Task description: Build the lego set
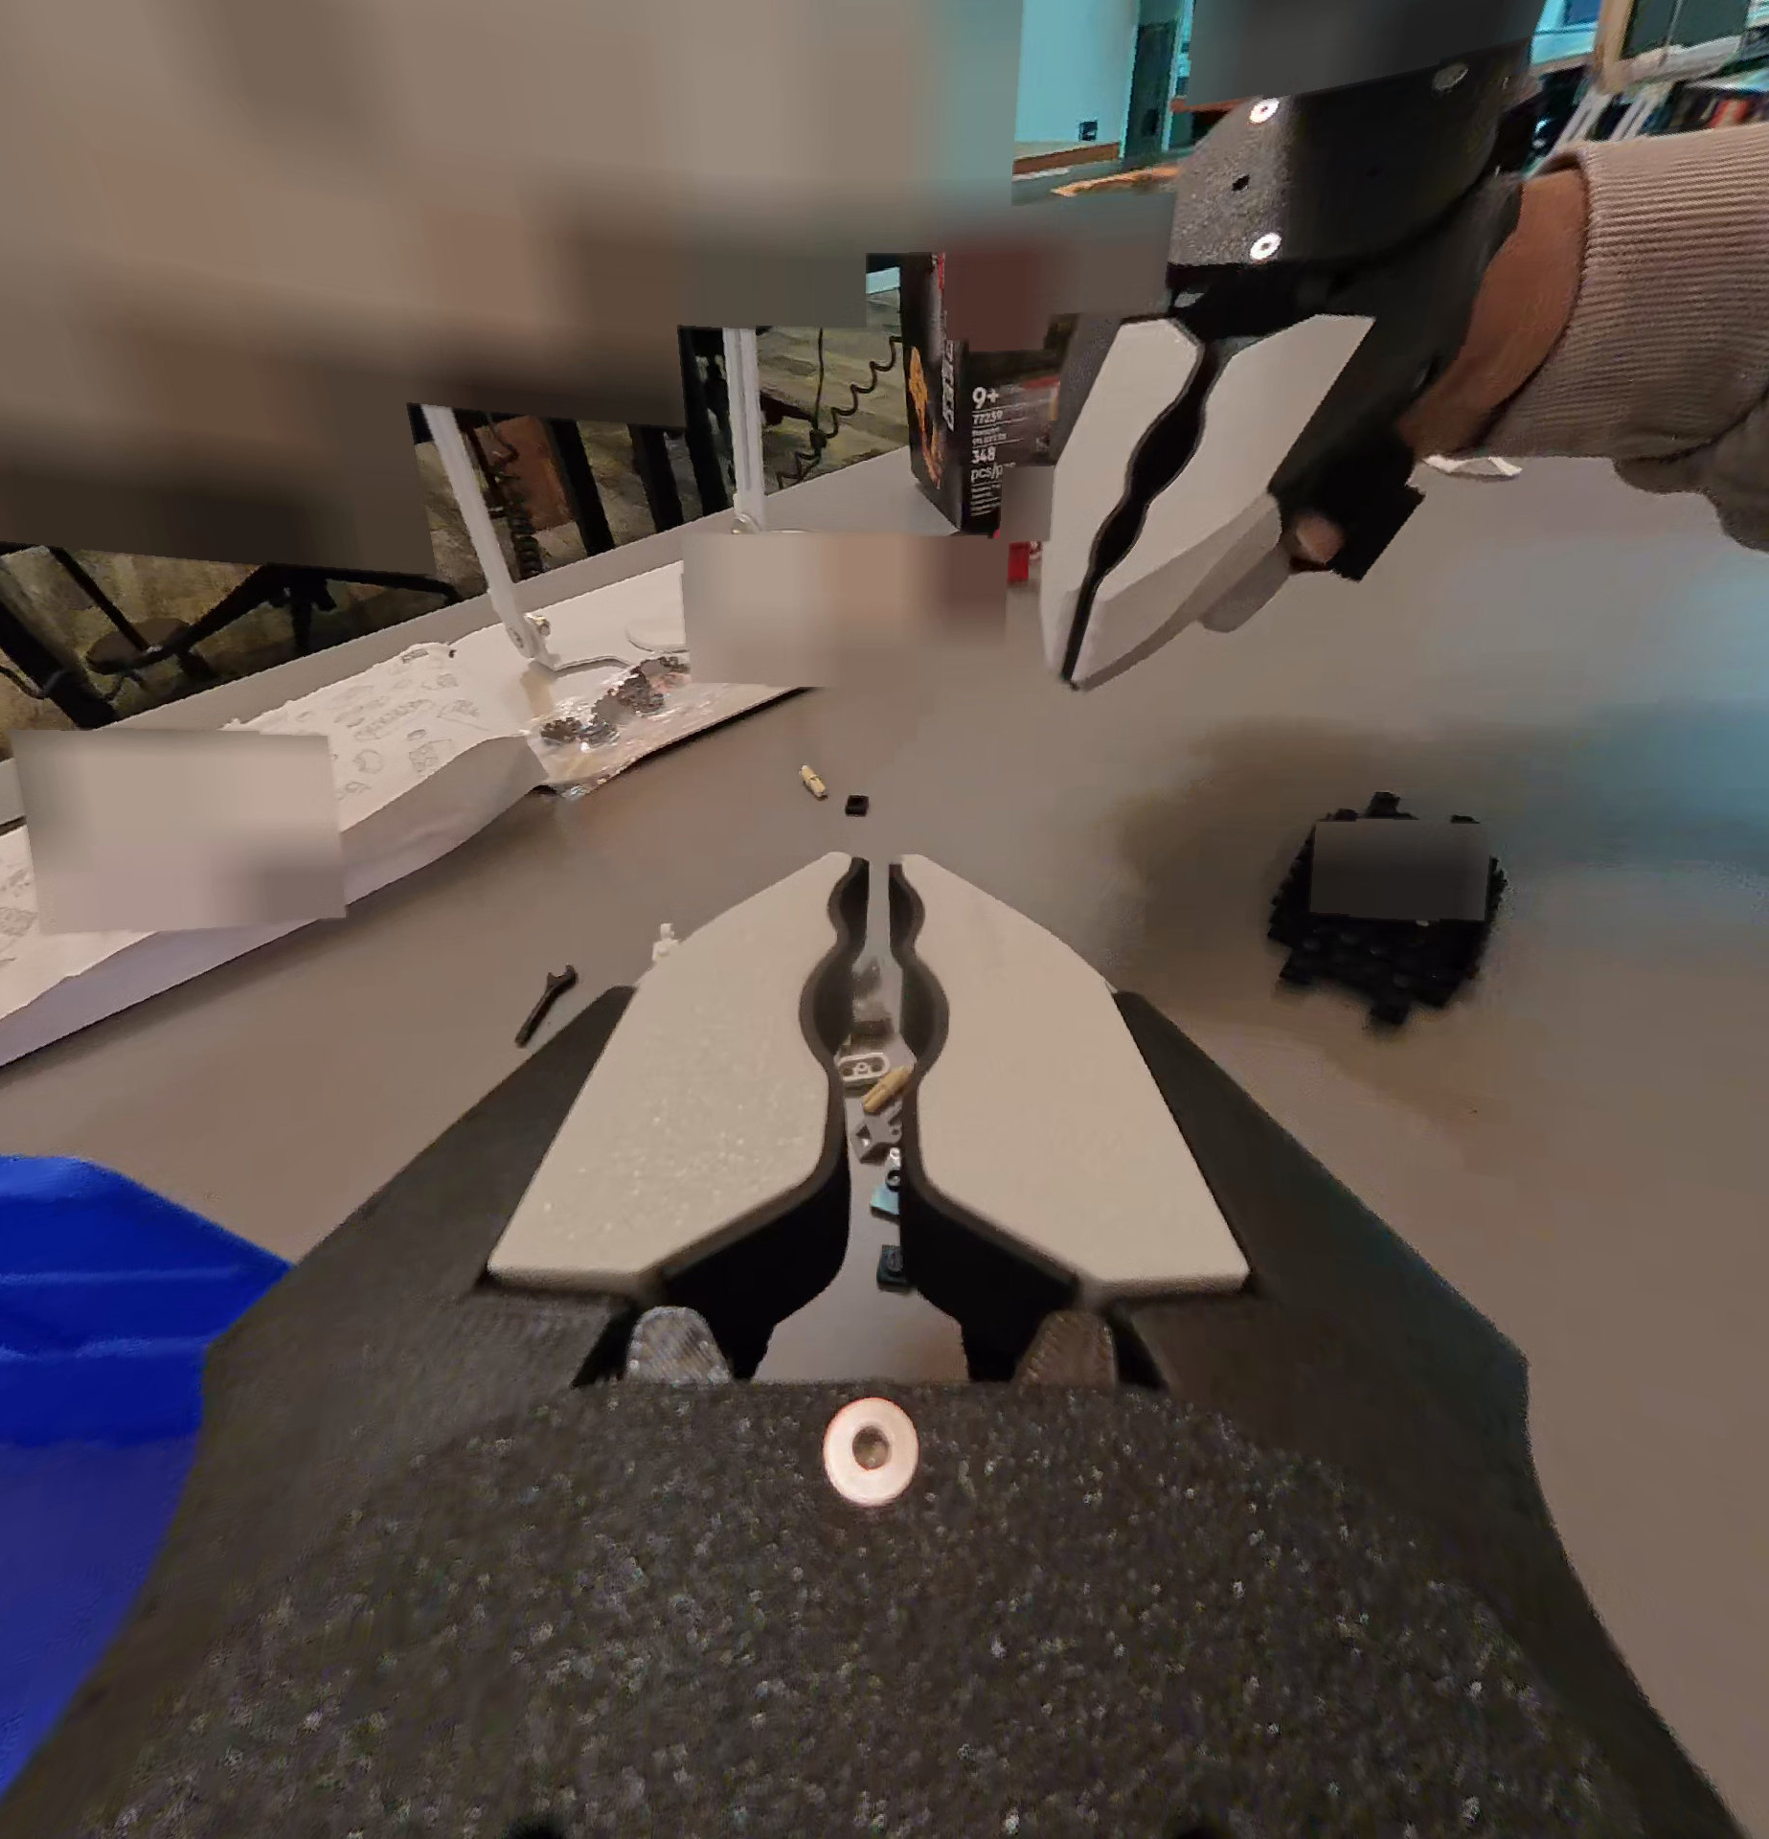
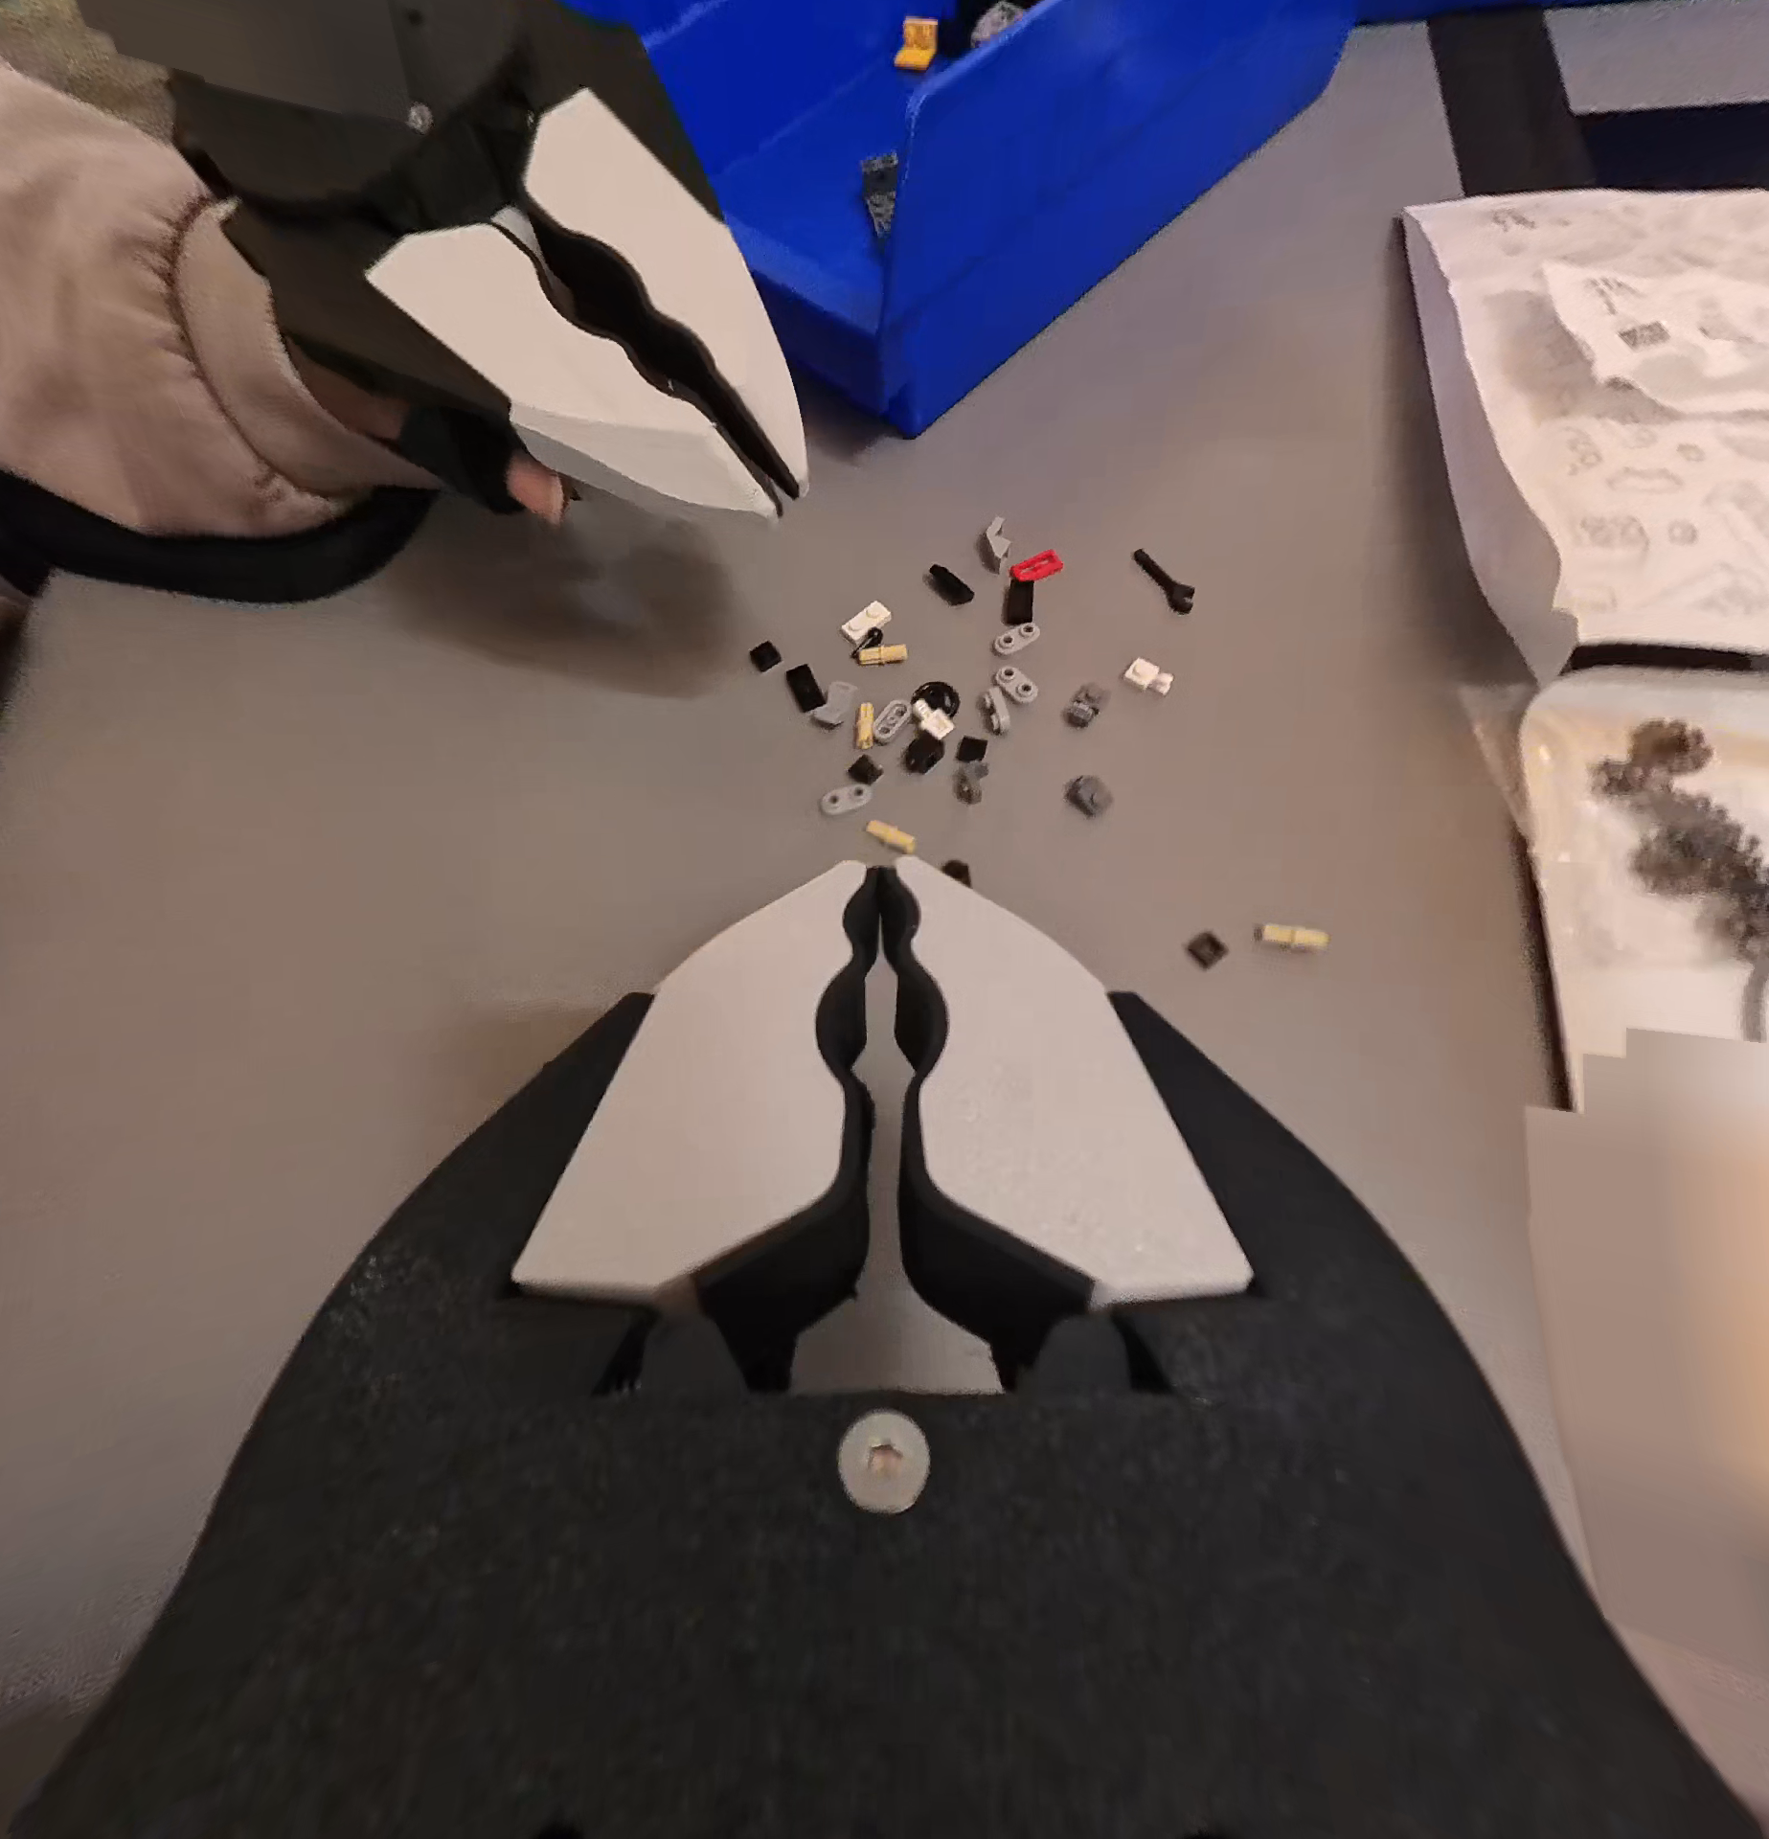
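Early in the build: loose Lego pieces [image 2: 960, 697] lie scattered on the grey table [image 2: 363, 896] and a black studded assembly [image 1: 1388, 925] sits apart, while the left gripper [image 1: 878, 866] and right gripper [image 2: 880, 874] hover nearly closed, empty.

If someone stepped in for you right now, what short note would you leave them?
Left gripper: fingers nearly shut, holding nothing, hovering over the loose pieces.
Right gripper: shut, empty, just short of the loose pieces.
The pieces lie scattered on the grey table; more sit in the blue bin. A black studded assembly stands off to the right in the left wrist view. Paper parts bags lie at the table's edge.
Done: that partial assembly. Left: pick pieces and add them.
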{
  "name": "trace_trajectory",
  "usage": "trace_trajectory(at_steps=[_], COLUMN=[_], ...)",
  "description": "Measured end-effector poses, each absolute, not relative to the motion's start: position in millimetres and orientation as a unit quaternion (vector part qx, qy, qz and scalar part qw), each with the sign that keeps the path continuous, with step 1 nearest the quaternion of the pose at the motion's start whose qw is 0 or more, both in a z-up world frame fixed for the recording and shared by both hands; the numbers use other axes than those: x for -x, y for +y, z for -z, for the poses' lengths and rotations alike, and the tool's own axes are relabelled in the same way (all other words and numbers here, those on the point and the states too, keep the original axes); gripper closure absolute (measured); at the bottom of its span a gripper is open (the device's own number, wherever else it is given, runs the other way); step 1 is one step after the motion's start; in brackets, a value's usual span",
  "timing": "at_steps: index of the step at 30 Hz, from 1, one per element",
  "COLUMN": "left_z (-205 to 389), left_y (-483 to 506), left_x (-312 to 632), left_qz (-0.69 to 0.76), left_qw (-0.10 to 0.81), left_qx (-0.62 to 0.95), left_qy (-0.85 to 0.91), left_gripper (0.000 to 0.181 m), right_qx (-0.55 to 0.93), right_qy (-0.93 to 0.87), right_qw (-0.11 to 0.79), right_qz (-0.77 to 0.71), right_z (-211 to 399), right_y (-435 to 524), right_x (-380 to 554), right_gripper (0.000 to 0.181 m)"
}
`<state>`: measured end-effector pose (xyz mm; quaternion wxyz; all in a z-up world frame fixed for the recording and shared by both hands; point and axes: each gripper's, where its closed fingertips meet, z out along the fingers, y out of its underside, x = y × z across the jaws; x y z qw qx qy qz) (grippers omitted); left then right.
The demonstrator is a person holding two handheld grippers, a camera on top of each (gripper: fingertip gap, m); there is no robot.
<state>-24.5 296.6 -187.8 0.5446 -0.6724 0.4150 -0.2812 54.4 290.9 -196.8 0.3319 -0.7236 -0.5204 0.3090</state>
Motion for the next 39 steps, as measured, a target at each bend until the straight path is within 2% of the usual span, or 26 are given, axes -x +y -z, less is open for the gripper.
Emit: trace_trajectory(at_steps=[7,11,14,17,26,29,35,39], left_z=[196,197,195,194,189,188,187,192], left_y=[295,304,311,315,318,318,312,303], left_x=[21,27,34,39,43,43,38,28], left_qz=[0.274,0.26,0.256,0.251,0.254,0.258,0.267,0.266], left_qw=[0.536,0.539,0.546,0.549,0.555,0.555,0.551,0.543], left_qx=[0.677,0.692,0.702,0.706,0.704,0.702,0.694,0.685], left_qy=[0.423,0.403,0.379,0.37,0.364,0.363,0.379,0.406], left_gripper=[0.177,0.178,0.178,0.178,0.179,0.179,0.177,0.175], right_qx=[0.738,0.747,0.739,0.736,0.744,0.748,0.745,0.756], right_qy=[-0.477,-0.513,-0.528,-0.543,-0.572,-0.573,-0.551,-0.544], right_qw=[0.336,0.33,0.339,0.339,0.274,0.263,0.258,0.179], right_qz=[-0.339,-0.265,-0.244,-0.22,-0.208,-0.207,-0.273,-0.316], right_z=[207,229,232,239,268,275,245,240], right_y=[276,282,296,316,344,346,330,289], right_x=[-74,-75,-53,-27,22,25,9,-39], right_gripper=[0.181,0.181,0.168,0.165,0.166,0.176,0.176,0.177])
